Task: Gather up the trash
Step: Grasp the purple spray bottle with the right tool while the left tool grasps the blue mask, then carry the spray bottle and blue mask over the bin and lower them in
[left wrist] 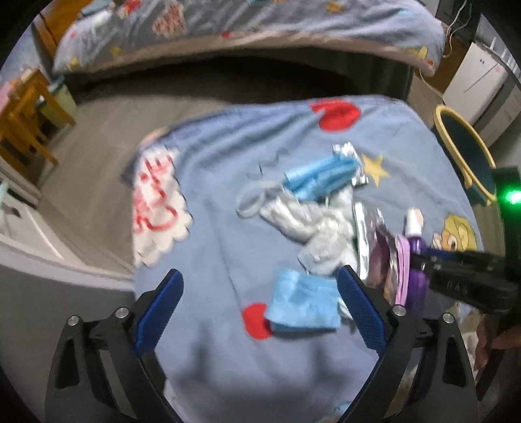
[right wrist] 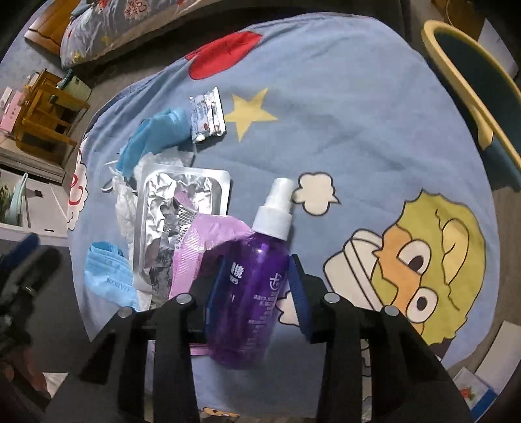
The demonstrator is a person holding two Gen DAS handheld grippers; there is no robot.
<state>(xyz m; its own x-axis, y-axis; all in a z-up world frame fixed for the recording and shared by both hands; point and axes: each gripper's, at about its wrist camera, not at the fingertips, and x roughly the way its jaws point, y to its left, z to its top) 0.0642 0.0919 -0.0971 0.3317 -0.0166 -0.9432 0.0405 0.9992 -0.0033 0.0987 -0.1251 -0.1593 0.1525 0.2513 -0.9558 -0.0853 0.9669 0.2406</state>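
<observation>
Right gripper points steeply down, its blue pads against both sides of the purple spray bottle, pinching it at mid-body; white nozzle points away from the gripper. Bottle lies on the blue cartoon-print cloth covering the worktop.

Just left of that gripper: pink pouch, partly under the bottle. Beyond it, crumpled foil tray. Further left, folded blue mask. Far side of the foil: white crumpled tissue, a second blue mask, then a small silver sachet beside a printed yellow star.

Left gripper spread wide, nothing between the pads touching them; folded blue mask lies on the cloth inside the gap, close to the right-hand pad. View is blurred. Ahead of it: tissue, blue mask, sachet.

Far right of both grippers: bin with yellow rim, off the cloth's edge. Beyond: bed with matching print.
</observation>
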